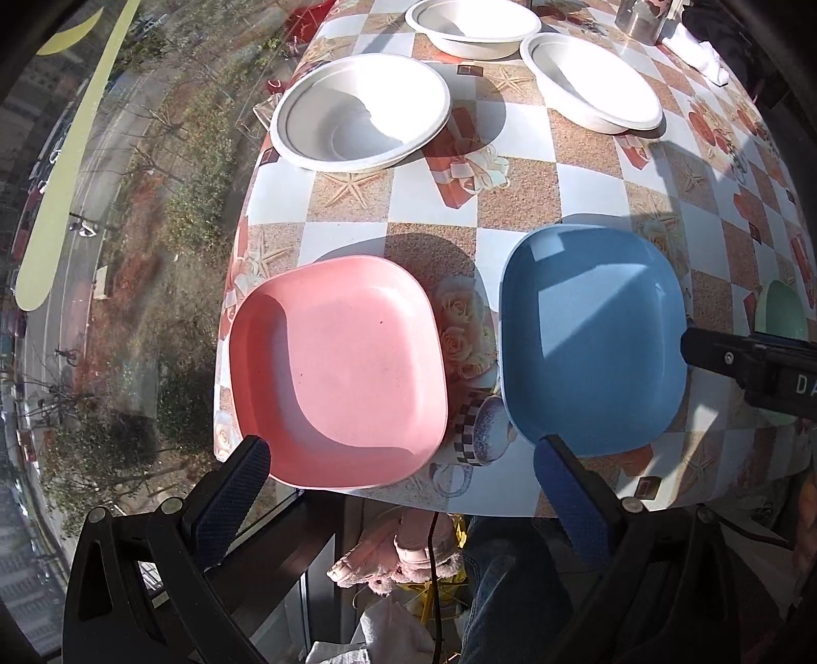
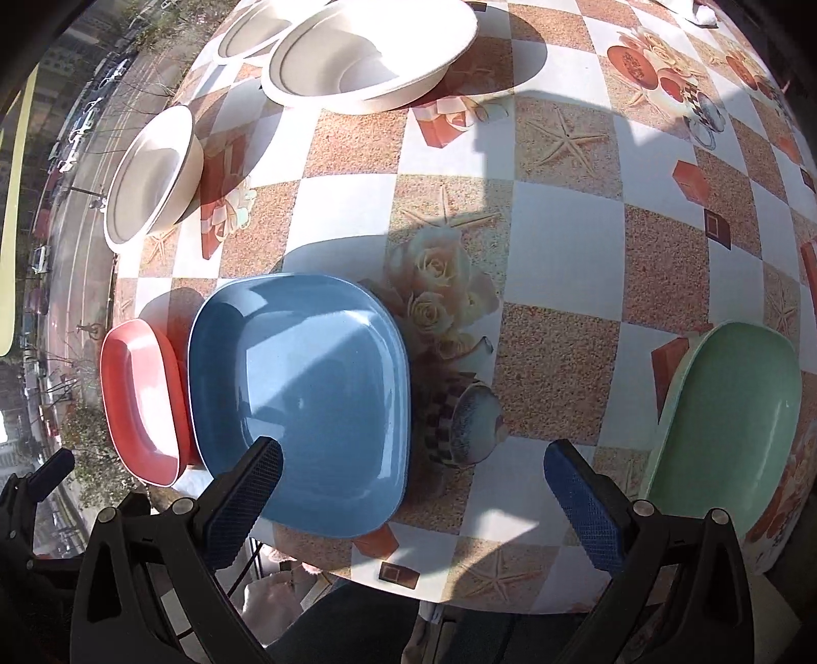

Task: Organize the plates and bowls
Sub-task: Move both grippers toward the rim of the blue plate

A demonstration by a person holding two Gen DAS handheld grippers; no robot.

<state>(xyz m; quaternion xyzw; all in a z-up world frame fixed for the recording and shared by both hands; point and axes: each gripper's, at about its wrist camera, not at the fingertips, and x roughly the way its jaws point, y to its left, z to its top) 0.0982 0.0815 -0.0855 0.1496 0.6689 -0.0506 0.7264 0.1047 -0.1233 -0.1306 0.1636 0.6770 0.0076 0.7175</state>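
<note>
**Plates in front, bowls behind, both claws spread**

While the left claw point(image 1: 401, 459) hangs above the near edge of the surface point(image 1: 515, 168), its two blue-padded fingers stand wide apart and hold nothing; the left finger sits over the near corner of the pink plate point(image 1: 337, 373), the right finger over the near rim of the blue plate point(image 1: 592, 337). The two square plates lie side by side, just apart, on the checked cloth with starfish and rose prints. Behind them stand three white bowls: one at the left edge point(image 1: 360, 112), one farther back point(image 1: 472, 25), one to the right point(image 1: 595, 84).

The right claw point(image 2: 413, 472) is likewise spread and empty, its left finger over the blue plate point(image 2: 301, 403), its right finger near a green plate point(image 2: 730, 408) that lies well apart at the surface's right edge. A person's trouser leg shows below the surface.
</note>
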